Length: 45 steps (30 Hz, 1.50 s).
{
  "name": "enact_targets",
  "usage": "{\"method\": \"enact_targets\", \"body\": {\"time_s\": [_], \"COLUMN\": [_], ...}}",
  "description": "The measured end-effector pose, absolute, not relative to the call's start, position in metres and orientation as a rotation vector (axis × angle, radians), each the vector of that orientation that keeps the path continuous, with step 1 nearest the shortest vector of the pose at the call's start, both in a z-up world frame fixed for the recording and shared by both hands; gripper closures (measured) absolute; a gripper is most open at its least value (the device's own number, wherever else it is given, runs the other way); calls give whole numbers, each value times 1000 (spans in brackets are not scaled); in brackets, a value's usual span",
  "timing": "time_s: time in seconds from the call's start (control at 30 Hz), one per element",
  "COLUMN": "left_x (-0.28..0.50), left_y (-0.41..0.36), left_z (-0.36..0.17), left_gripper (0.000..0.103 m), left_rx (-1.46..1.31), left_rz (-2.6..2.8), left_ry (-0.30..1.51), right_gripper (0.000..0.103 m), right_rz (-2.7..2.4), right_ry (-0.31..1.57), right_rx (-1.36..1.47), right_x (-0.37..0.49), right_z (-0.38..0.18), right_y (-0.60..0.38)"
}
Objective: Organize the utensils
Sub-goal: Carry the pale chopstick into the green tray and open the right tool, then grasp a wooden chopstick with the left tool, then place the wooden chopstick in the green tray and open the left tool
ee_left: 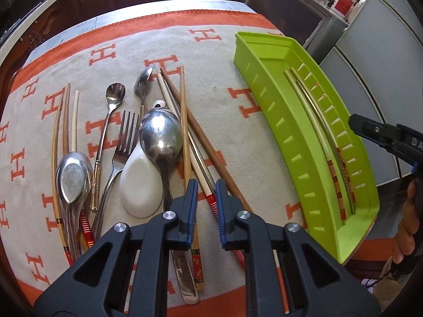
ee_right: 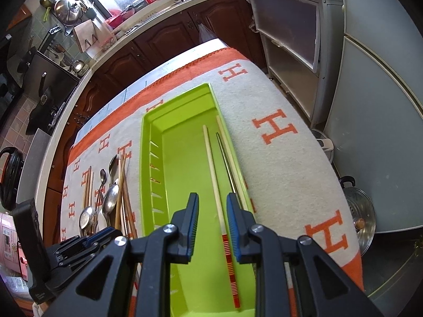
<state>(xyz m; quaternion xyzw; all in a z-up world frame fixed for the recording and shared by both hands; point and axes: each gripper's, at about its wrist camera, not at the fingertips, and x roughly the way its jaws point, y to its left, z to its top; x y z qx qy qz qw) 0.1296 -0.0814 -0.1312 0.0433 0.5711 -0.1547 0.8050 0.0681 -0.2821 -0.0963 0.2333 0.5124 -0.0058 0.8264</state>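
On the orange-and-cream cloth lies a heap of utensils: spoons (ee_left: pixel 161 134), a fork (ee_left: pixel 124 142), a white ceramic spoon (ee_left: pixel 140 185) and several chopsticks. My left gripper (ee_left: pixel 207 198) points down at the heap. Its jaws stand narrow around a white chopstick with a red-striped end (ee_left: pixel 211 200), with a metal chopstick close beside it. The green tray (ee_right: pixel 182 158) holds a white red-striped chopstick (ee_right: pixel 214 182), a metal chopstick (ee_right: pixel 228 169) and another pale one. My right gripper (ee_right: pixel 211 211) hovers open over the tray, the striped chopstick lying below it on the tray floor.
The tray (ee_left: pixel 267 89) sits at the table's right side, near the edge. The right gripper's finger (ee_left: pixel 380 134) and a person's hand (ee_left: pixel 407 224) show beyond it. Kitchen cabinets, a counter with pots and a fridge surround the table. A steel pot (ee_right: pixel 359 211) stands on the floor.
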Motion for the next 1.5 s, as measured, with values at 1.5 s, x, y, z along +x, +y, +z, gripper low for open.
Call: {"method": "enact_targets", "body": {"time_s": [1.5], "left_x": [147], "left_y": [-179], "left_z": [-64], "left_gripper": [99], "left_rx": [-82], "left_rz": [-439], "left_ry": [1226], "right_gripper": [82], "right_rz": [-88], "right_ry": [982], "right_rx": [570], "right_x": [40], "right_z": [-56], "right_y": [-304]}}
